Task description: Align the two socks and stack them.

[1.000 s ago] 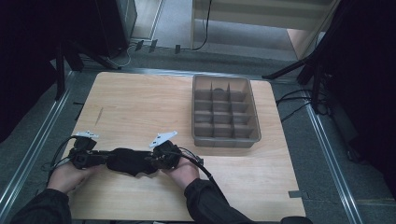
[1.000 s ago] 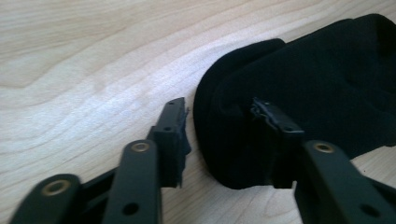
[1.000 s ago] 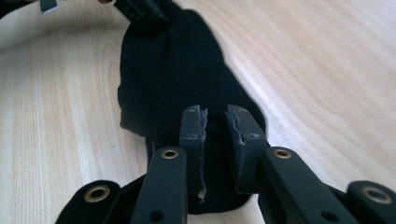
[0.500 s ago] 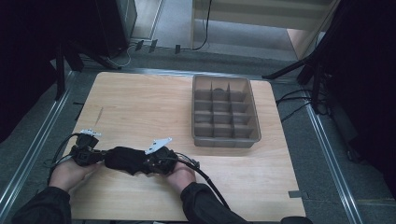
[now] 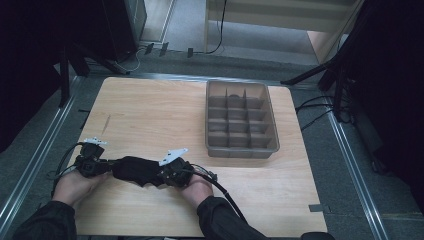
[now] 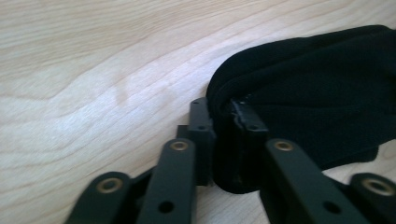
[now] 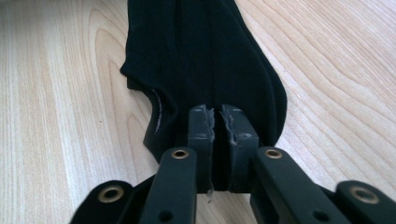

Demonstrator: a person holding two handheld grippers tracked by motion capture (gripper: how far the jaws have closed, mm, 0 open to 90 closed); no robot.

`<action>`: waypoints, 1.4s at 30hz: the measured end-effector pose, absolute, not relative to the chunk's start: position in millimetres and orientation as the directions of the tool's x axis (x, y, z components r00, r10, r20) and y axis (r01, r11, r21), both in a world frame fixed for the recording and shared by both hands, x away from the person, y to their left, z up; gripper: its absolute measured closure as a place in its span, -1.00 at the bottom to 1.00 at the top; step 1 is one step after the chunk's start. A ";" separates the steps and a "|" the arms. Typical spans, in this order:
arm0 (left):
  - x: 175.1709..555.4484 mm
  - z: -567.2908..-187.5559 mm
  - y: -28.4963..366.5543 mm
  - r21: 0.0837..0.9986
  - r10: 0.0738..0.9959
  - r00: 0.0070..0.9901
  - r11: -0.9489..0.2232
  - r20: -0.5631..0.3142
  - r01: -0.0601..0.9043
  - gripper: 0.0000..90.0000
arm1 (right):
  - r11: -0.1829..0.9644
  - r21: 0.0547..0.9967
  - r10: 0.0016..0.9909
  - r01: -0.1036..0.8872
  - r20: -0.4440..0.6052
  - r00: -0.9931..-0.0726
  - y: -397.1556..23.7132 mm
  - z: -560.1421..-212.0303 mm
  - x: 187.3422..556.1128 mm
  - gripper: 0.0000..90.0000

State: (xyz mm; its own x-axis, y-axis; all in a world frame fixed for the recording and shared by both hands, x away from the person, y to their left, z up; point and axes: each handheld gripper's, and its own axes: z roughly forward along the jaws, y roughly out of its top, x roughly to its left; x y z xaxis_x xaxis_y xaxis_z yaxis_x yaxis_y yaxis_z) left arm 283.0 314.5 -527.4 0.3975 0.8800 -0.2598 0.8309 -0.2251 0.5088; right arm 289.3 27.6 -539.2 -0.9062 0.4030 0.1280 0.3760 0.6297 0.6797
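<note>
A black sock [image 5: 135, 170] lies on the wooden table [image 5: 150, 110] near its front left, stretched between my two grippers. My left gripper [image 5: 111, 165] pinches one end; in the left gripper view its pads [image 6: 201, 122] press a fold of the sock [image 6: 317, 93]. My right gripper [image 5: 159, 175] holds the other end, and in the right gripper view it [image 7: 217, 121] is nearly closed on a thin edge of the sock [image 7: 205, 56]. Both pairs of jaws have just been opening a little, with fabric still between them.
A grey plastic tray [image 5: 241, 150] with several empty compartments stands at the back right of the table. Cables trail from both grippers toward the person's arms. Metal rails run along both sides of the table.
The right gripper has shifted slightly toward the near edge and left. The sock has stayed between the two grippers. The left hand has kept still.
</note>
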 end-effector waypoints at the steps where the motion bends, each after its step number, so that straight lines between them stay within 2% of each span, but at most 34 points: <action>1: 282.9 -527.2 315.3 0.512 0.882 0.395 -0.223 -0.257 0.830 0.59 | 0.631 0.680 0.402 0.374 0.126 -0.907 27.8 -539.0 289.1 0.81; 6: 281.0 -526.5 317.5 0.527 0.882 0.392 -0.209 -0.263 0.824 0.26 | 0.636 0.676 0.404 0.372 0.119 -0.907 28.8 -538.3 288.7 0.79; 13: 280.4 -527.9 313.9 0.535 0.876 0.409 -0.225 -0.254 0.814 0.14 | 0.638 0.679 0.399 0.363 0.112 -0.910 29.5 -538.6 288.8 0.78; 18: 280.4 -528.2 308.4 0.524 0.873 0.409 -0.226 -0.267 0.822 0.40 | 0.633 0.685 0.397 0.361 0.114 -0.911 29.5 -539.5 289.8 0.77; 21: 282.8 -526.2 304.6 0.495 0.874 0.411 -0.245 -0.260 0.834 0.71 | 0.627 0.692 0.396 0.358 0.114 -0.911 29.6 -540.4 290.1 0.77; 23: 284.0 -523.1 301.7 0.479 0.877 0.417 -0.266 -0.240 0.836 0.81 | 0.625 0.694 0.396 0.358 0.114 -0.911 29.7 -540.5 290.2 0.75; 31: 281.2 -512.0 303.6 0.478 0.860 0.407 -0.231 -0.306 0.848 0.82 | 0.610 0.698 0.390 0.374 0.147 -0.909 29.5 -537.5 293.2 0.63; 42: 277.8 -493.0 302.0 0.491 0.848 0.429 -0.243 -0.311 0.837 0.82 | 0.586 0.738 0.348 0.335 0.144 -0.926 42.2 -518.8 298.1 0.48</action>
State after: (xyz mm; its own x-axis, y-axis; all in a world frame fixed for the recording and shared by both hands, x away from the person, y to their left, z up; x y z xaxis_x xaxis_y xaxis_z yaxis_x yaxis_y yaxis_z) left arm 277.8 302.0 -493.0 0.4290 0.8482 -0.3107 0.8367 -0.2435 0.4905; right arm 298.1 42.2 -518.8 -0.9264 0.3479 0.1439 0.3348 0.5864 0.7376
